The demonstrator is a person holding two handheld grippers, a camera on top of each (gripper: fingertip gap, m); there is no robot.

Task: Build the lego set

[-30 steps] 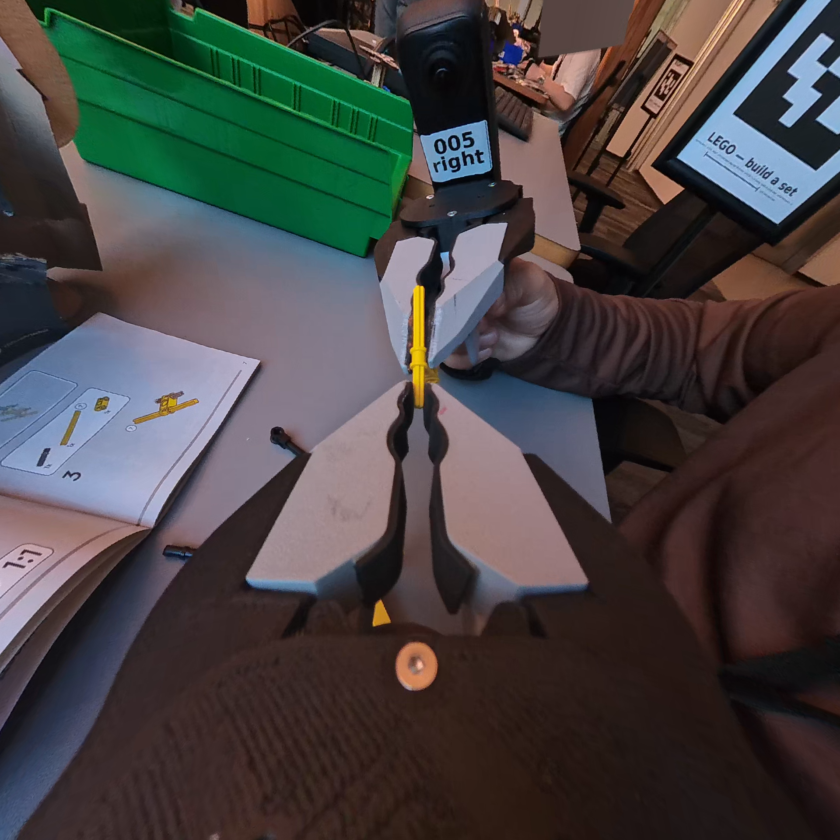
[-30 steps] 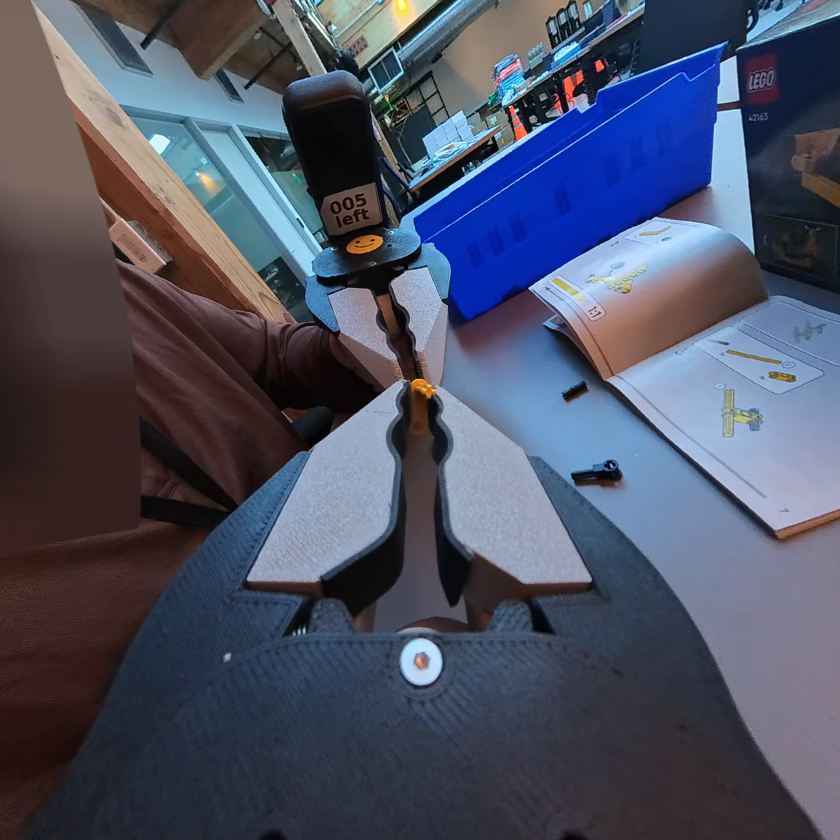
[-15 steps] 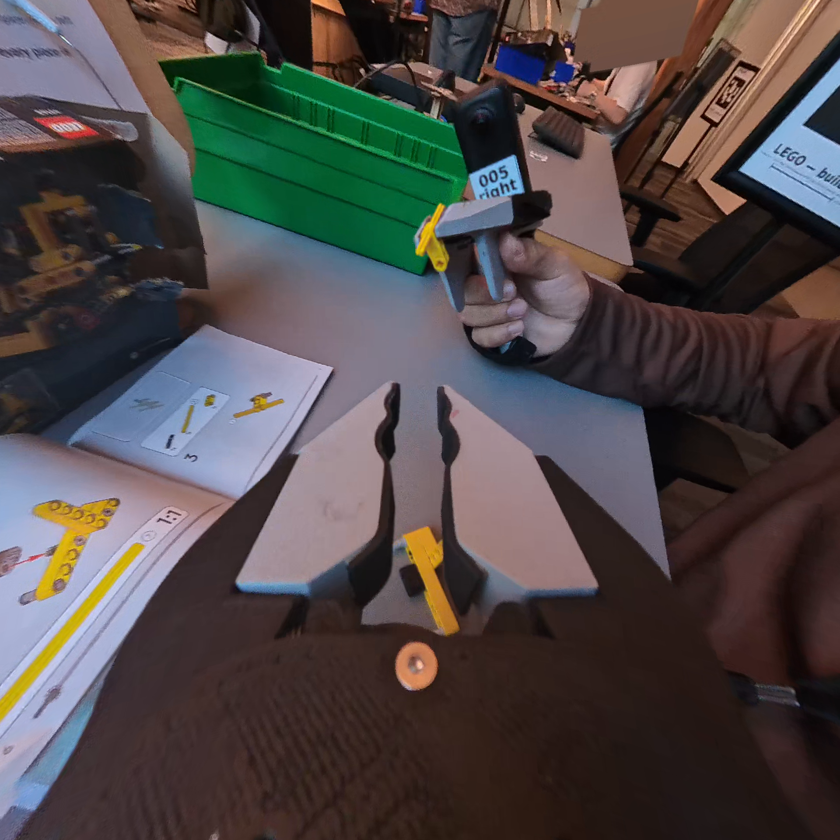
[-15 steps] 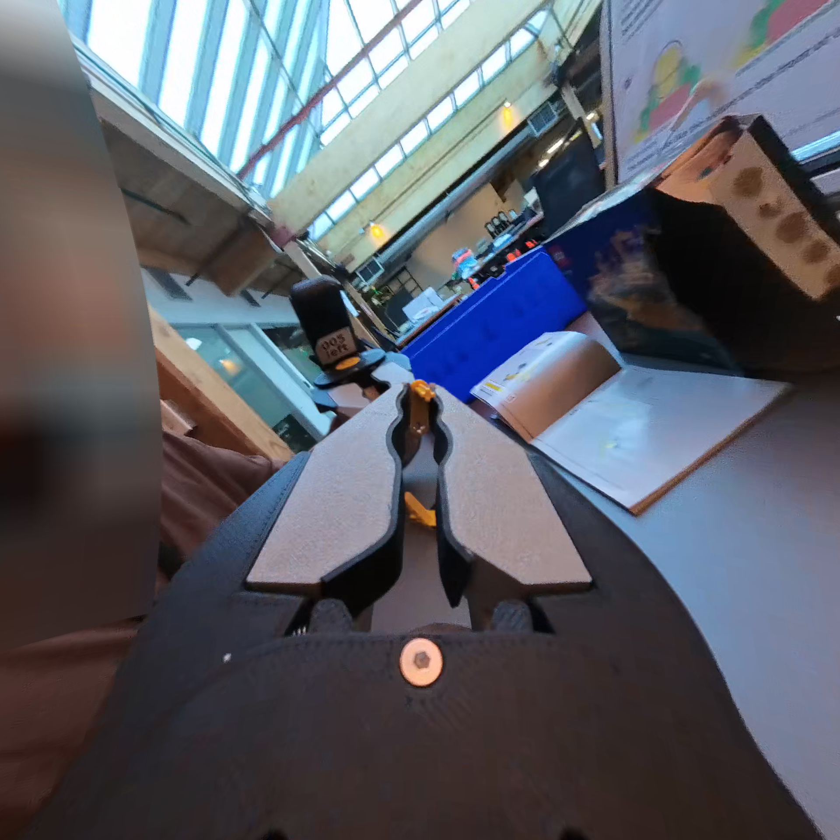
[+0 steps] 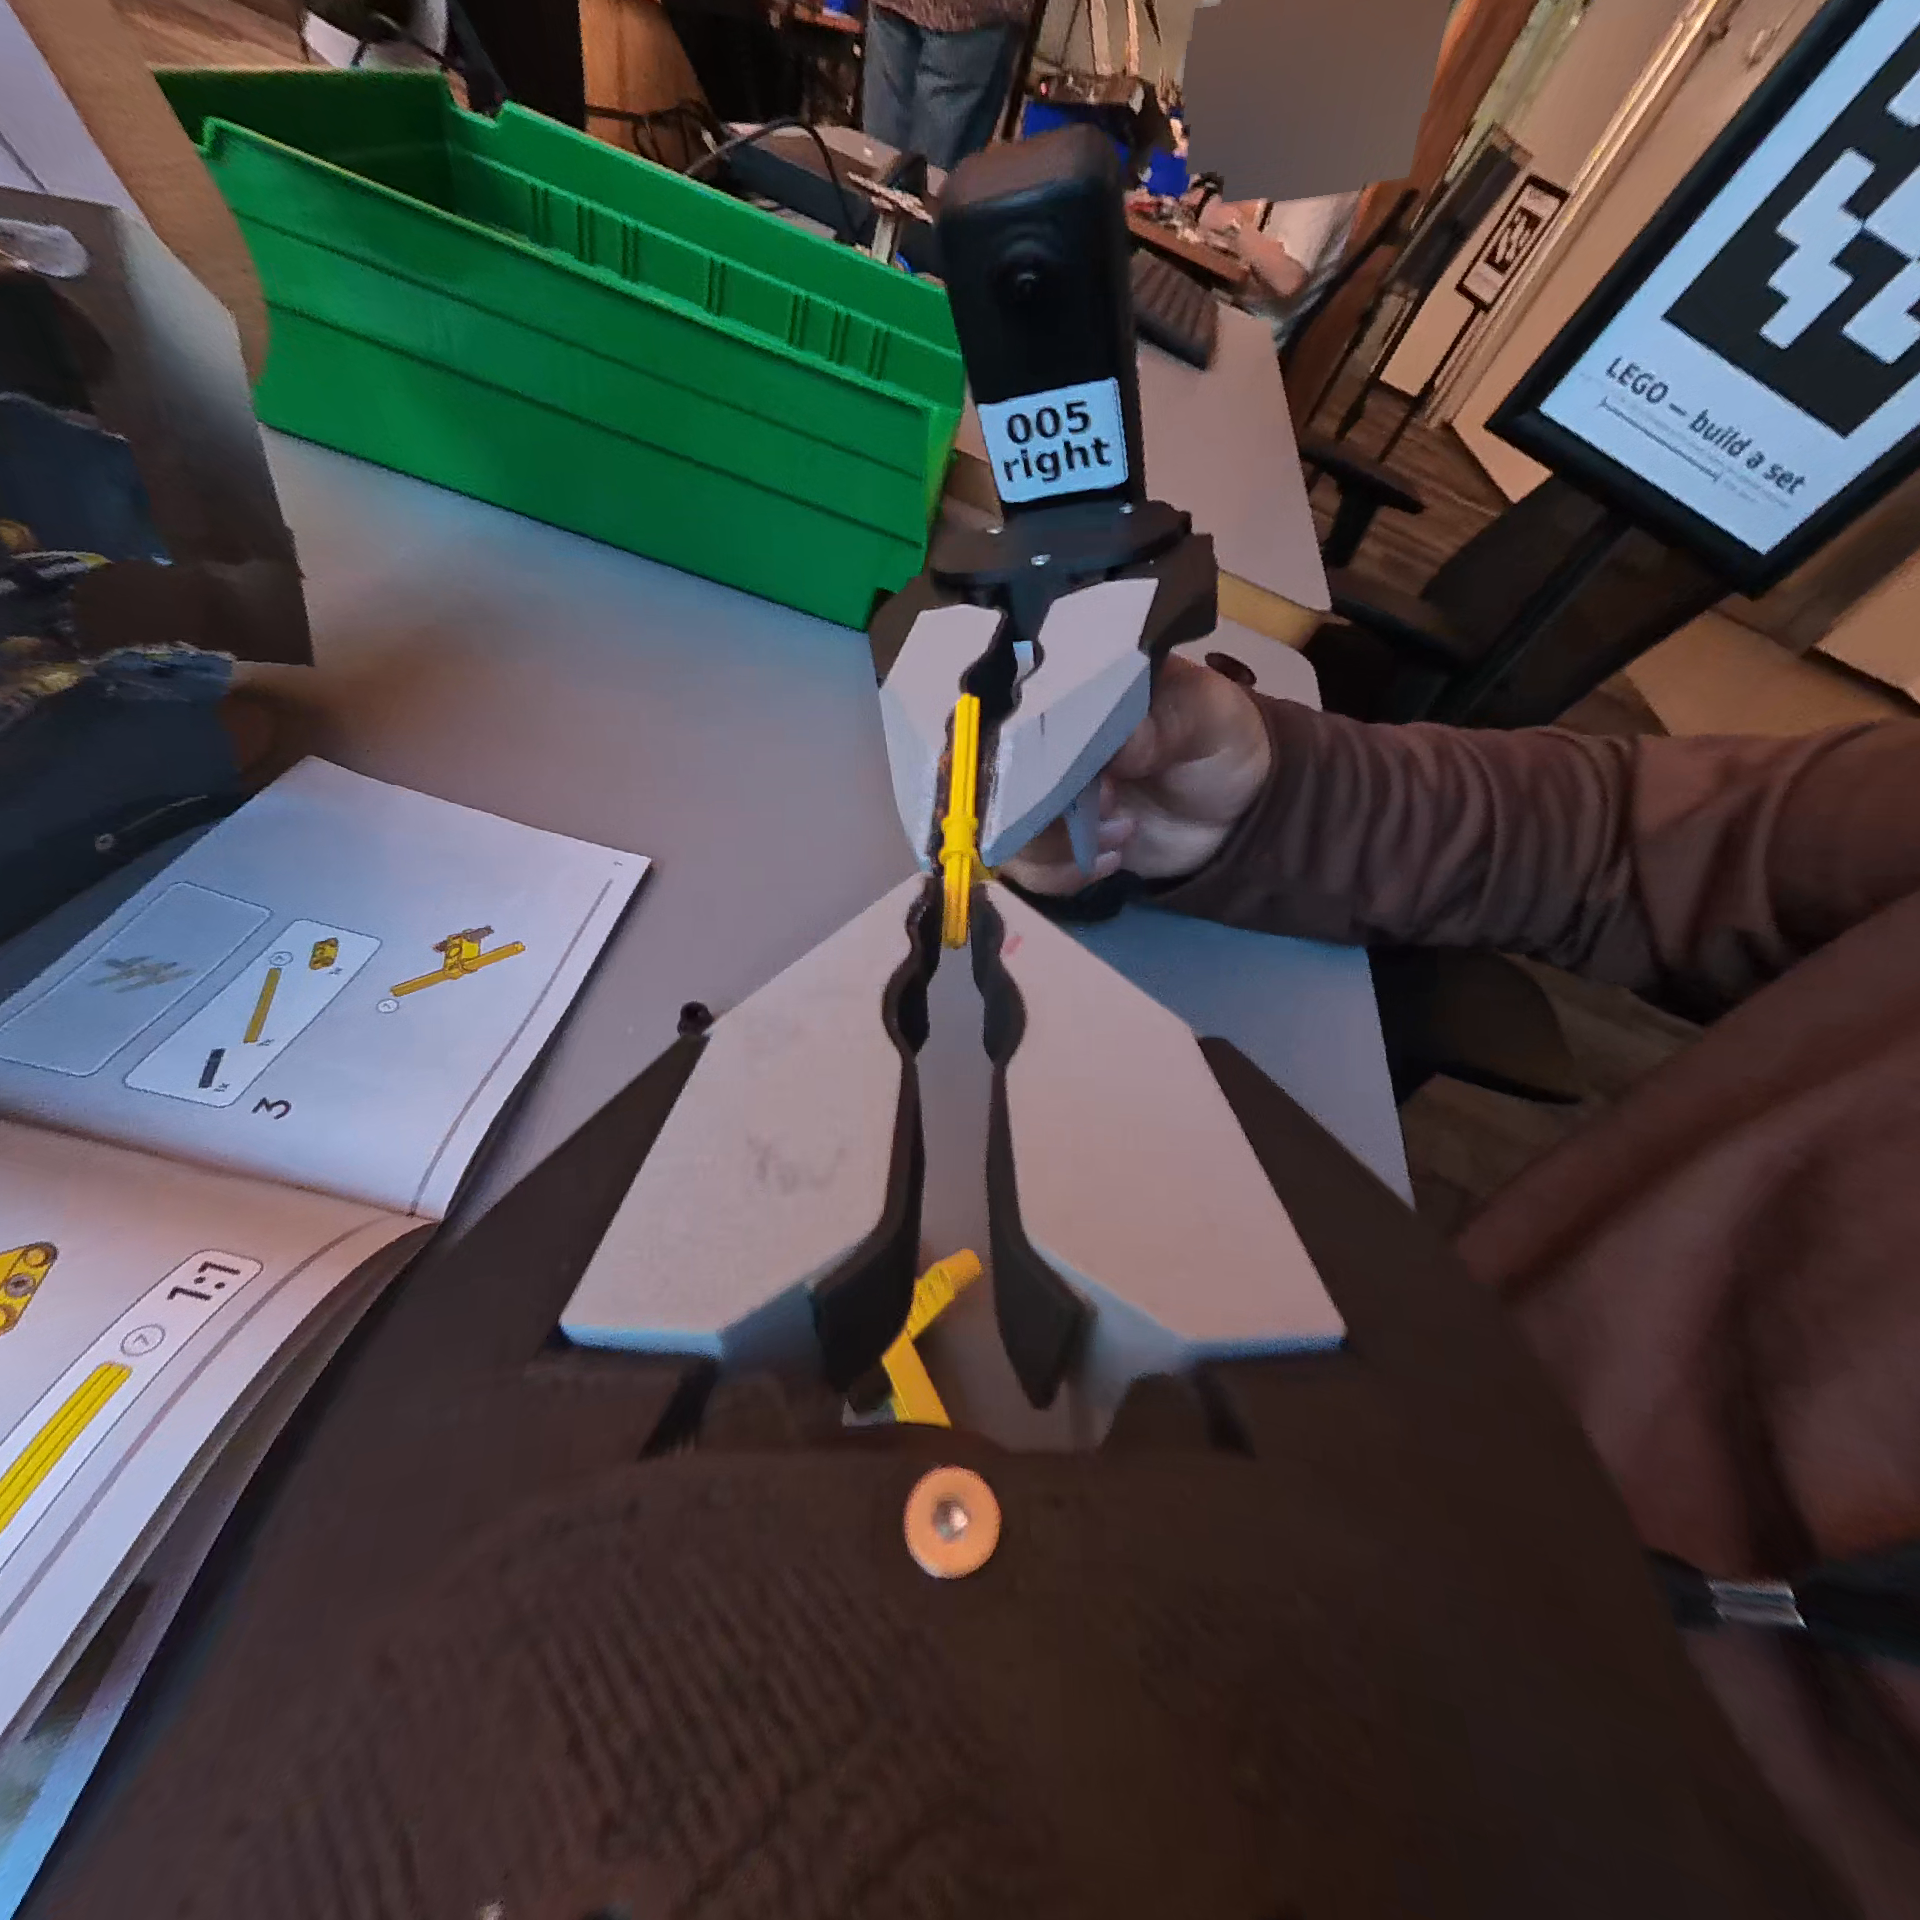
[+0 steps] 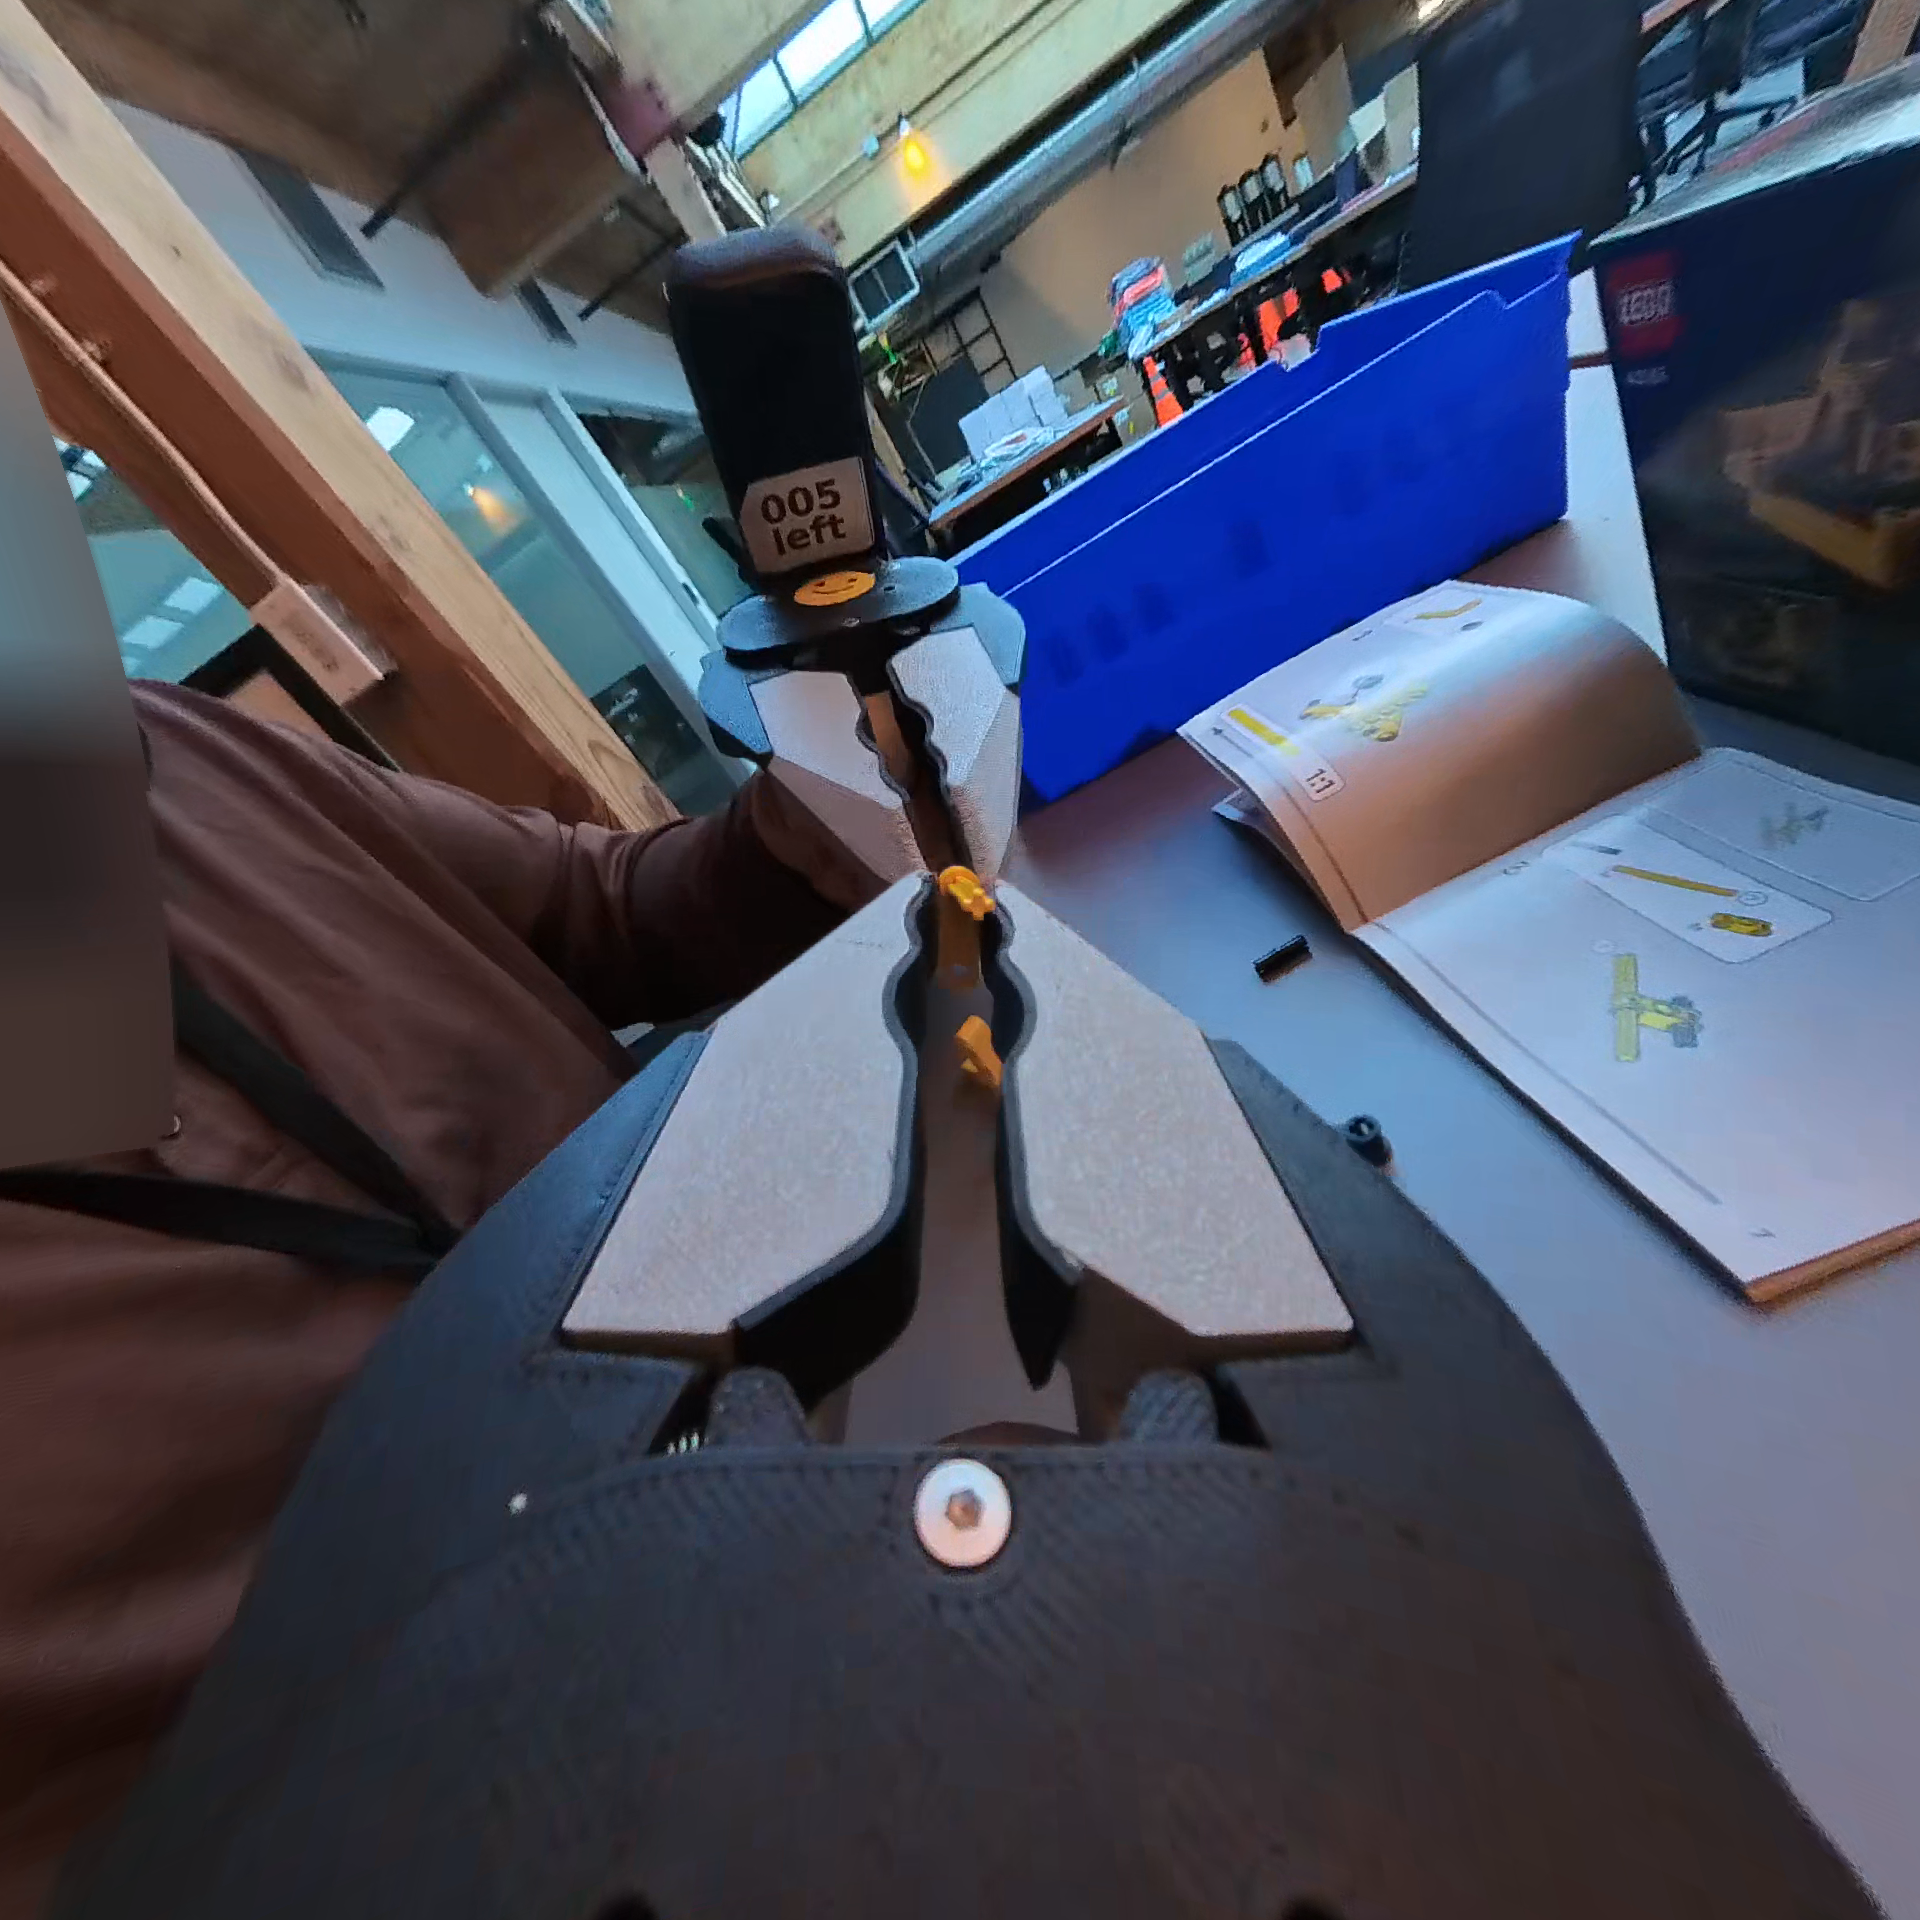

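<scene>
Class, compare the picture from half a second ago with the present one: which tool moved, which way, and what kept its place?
The right tool, raised and turned aside half a second ago, has swung back tip to tip with the left tool. It still clamps the long yellow axle, whose end now reaches between the left tool's tips. The green plastic bin, open instruction booklet and grey table stayed put.

My left gripper (image 5: 951, 914) and right gripper (image 6: 961, 914) meet tip to tip above the table (image 5: 623, 707), both seemingly pinched nearly shut.
</scene>
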